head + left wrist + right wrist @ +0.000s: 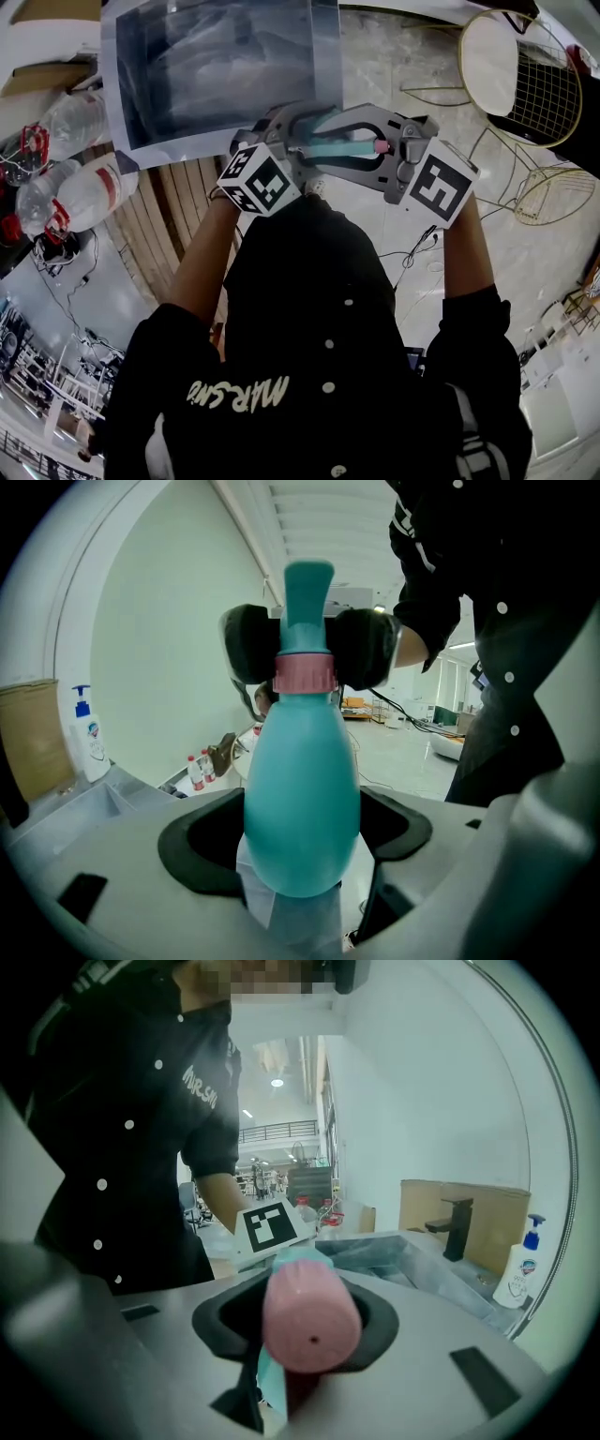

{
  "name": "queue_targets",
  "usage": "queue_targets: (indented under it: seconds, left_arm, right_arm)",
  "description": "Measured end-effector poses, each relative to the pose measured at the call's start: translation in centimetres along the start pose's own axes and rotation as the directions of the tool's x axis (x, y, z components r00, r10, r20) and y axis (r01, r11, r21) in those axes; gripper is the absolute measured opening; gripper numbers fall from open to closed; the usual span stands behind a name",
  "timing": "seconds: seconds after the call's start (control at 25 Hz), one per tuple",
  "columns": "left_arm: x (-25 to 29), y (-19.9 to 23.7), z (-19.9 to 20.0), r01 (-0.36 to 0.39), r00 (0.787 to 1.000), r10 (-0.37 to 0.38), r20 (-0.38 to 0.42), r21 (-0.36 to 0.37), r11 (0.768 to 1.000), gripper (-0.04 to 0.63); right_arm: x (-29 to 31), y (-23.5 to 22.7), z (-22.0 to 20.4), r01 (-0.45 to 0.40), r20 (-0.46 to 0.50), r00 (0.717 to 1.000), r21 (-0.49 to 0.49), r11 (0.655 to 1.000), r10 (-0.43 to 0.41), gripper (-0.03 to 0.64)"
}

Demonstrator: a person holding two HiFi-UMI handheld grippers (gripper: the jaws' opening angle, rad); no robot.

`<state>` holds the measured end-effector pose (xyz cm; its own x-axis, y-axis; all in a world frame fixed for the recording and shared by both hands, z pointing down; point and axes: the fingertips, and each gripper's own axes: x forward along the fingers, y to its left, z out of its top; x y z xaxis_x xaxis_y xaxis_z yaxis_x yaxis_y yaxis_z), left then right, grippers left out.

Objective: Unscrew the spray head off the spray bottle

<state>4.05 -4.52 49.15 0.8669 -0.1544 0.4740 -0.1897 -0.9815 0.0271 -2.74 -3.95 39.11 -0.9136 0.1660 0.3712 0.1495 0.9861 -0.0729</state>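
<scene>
A teal spray bottle [339, 147] lies level between my two grippers in front of my chest. My left gripper [300, 841] is shut on its rounded teal body [302, 789], and the bottle's neck points away from that camera. A pink collar [303, 672] rings the neck, with a teal top [307, 592] above it. My right gripper [311, 1330] is shut on the pink spray head [311, 1324], whose end with a small hole faces the camera. In the left gripper view, the right gripper's black pads [366, 647] sit on both sides of the neck.
A plastic-wrapped basin [220, 66] lies ahead, with a black tap [457, 1225] and a white pump bottle [520, 1274] beside it. Clear water bottles [75, 192] lie at the left. A gold wire chair [516, 75] stands at the right on the pale floor.
</scene>
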Motion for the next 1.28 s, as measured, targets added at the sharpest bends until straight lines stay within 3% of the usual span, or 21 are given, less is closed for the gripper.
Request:
queue_targets:
  seconds: [0.28, 0.68, 0.76, 0.84, 0.92, 1.12, 1.28]
  left_arm:
    - [-0.1, 0.3, -0.1, -0.008, 1.0, 0.008, -0.001, -0.022, 1.0, 0.388]
    - [-0.2, 0.1, -0.2, -0.012, 1.0, 0.012, 0.001, -0.017, 1.0, 0.388]
    - [-0.2, 0.1, -0.2, -0.011, 1.0, 0.011, 0.0, -0.015, 1.0, 0.388]
    - [-0.1, 0.1, -0.2, -0.01, 1.0, 0.01, 0.0, -0.014, 1.0, 0.388]
    - [-0.2, 0.1, -0.2, -0.01, 1.0, 0.01, 0.001, -0.014, 1.0, 0.388]
    - [-0.2, 0.1, -0.2, -0.009, 1.0, 0.009, 0.0, -0.011, 1.0, 0.388]
    - [-0.1, 0.1, -0.1, -0.008, 1.0, 0.008, 0.0, -0.01, 1.0, 0.388]
  right_arm:
    - [0.3, -0.6, 0.0, -0.004, 0.014, 1.0, 0.021, 1.0, 0.004, 0.156]
    - [-2.9, -0.9, -1.9, 0.218, 0.014, 0.975, 0.139, 0.966, -0.222, 0.31]
    - [-3.7, -1.2, -1.5, 0.299, 0.053, 0.948, 0.181, 0.937, -0.313, 0.325]
    - [-4.6, -1.7, -0.7, 0.384, 0.115, 0.9, 0.25, 0.889, -0.421, 0.333]
    - [-5.2, -1.9, -0.8, 0.444, 0.115, 0.863, 0.289, 0.848, -0.491, 0.348]
    - [-6.7, -1.8, -0.4, 0.535, 0.118, 0.785, 0.366, 0.762, -0.608, 0.359]
    - [-6.0, 0.1, 0.7, 0.609, 0.09, 0.729, 0.369, 0.702, -0.679, 0.371]
